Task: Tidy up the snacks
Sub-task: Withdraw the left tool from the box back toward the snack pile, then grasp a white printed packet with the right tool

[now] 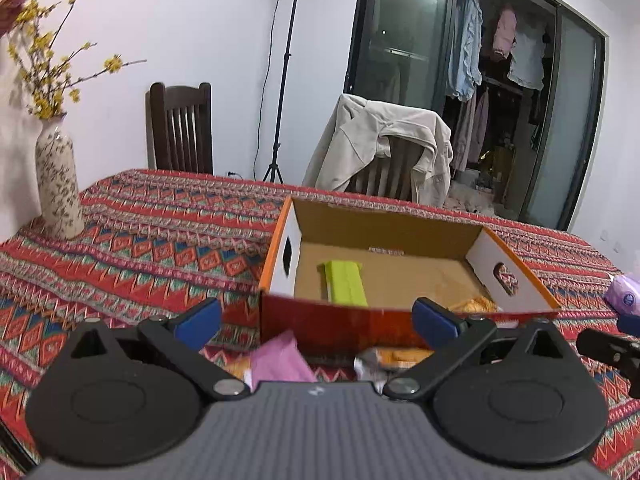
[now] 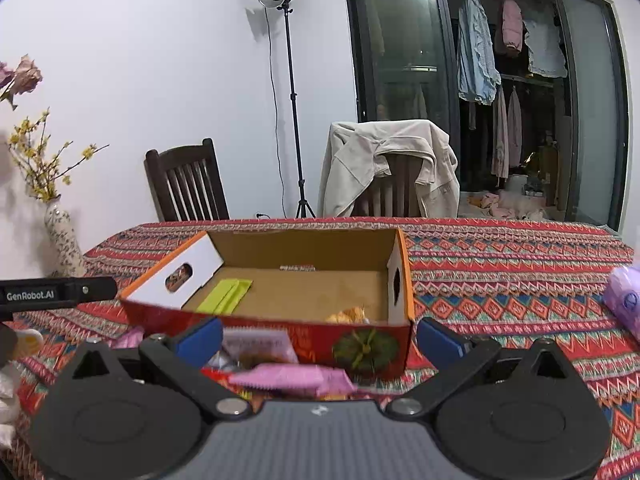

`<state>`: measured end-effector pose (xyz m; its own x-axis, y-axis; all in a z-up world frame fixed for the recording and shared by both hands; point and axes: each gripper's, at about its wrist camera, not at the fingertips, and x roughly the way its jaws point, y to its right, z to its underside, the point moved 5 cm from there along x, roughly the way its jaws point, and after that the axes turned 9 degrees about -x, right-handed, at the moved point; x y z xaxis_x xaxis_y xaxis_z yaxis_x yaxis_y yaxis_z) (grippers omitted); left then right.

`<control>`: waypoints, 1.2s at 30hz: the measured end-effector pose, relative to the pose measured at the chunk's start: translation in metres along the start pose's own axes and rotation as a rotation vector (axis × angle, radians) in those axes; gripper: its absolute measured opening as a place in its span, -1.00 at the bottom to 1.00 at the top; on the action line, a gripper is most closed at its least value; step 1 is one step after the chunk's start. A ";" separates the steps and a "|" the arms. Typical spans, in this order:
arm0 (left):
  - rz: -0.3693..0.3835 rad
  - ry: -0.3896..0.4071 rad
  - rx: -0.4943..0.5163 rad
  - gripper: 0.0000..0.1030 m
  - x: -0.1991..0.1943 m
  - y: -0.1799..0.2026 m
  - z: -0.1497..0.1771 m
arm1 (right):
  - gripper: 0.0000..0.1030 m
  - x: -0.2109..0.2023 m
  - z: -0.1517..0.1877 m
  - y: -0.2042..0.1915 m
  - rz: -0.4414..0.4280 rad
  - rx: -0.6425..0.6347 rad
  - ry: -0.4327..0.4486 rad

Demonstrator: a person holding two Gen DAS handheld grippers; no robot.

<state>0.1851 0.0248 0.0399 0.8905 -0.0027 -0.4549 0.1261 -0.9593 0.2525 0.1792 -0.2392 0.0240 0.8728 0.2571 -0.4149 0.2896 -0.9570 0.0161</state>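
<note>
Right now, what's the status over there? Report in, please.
Left gripper open, right gripper open, both empty. Box holds green packet and orange snack. Pink packet waits outside; box wall ahead.

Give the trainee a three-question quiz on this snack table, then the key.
1. True or false: the cardboard box is empty.
2. The left claw and right claw are: A) both open, B) both shut, C) one open and one shut.
3. Fill in: the pink packet lies on the tablecloth, ______ the box.

Key:
1. False; a green packet and an orange snack lie inside.
2. A.
3. Outside, in front of its near wall.
</note>
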 end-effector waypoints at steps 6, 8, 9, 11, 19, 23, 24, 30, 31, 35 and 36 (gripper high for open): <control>0.012 -0.006 -0.006 1.00 -0.015 -0.009 0.019 | 1.00 -0.019 0.030 -0.004 -0.013 0.009 -0.025; 0.016 -0.009 -0.004 1.00 -0.020 -0.012 0.025 | 1.00 -0.023 0.039 -0.004 -0.017 0.005 -0.038; 0.016 -0.009 0.000 1.00 -0.022 -0.014 0.028 | 1.00 -0.024 0.044 -0.005 -0.016 0.002 -0.046; 0.012 -0.013 0.005 1.00 -0.027 -0.017 0.036 | 1.00 -0.027 0.052 -0.006 -0.012 -0.006 -0.061; -0.014 -0.046 0.005 1.00 -0.025 -0.034 0.051 | 1.00 -0.019 0.064 0.000 0.003 0.019 -0.098; -0.027 -0.049 -0.011 1.00 -0.022 -0.040 0.050 | 1.00 -0.010 0.064 0.004 0.016 0.027 -0.108; -0.027 -0.050 -0.012 1.00 -0.023 -0.040 0.050 | 1.00 -0.008 0.063 0.005 0.017 0.031 -0.111; -0.023 -0.049 -0.005 1.00 -0.023 -0.038 0.050 | 1.00 -0.017 0.056 0.015 0.003 0.067 -0.064; -0.022 -0.048 -0.004 1.00 -0.023 -0.037 0.050 | 1.00 -0.020 0.053 0.017 0.005 0.075 -0.049; -0.019 -0.045 -0.004 1.00 -0.024 -0.033 0.050 | 1.00 -0.031 0.037 0.033 0.030 0.108 0.021; -0.019 -0.045 -0.004 1.00 -0.024 -0.033 0.051 | 0.98 -0.031 0.034 0.039 0.042 0.118 0.031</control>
<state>0.1379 0.0422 -0.0009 0.8673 0.0028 -0.4977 0.1449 -0.9581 0.2470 0.1501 -0.2888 0.0070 0.8953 0.2189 -0.3880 0.2060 -0.9757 -0.0751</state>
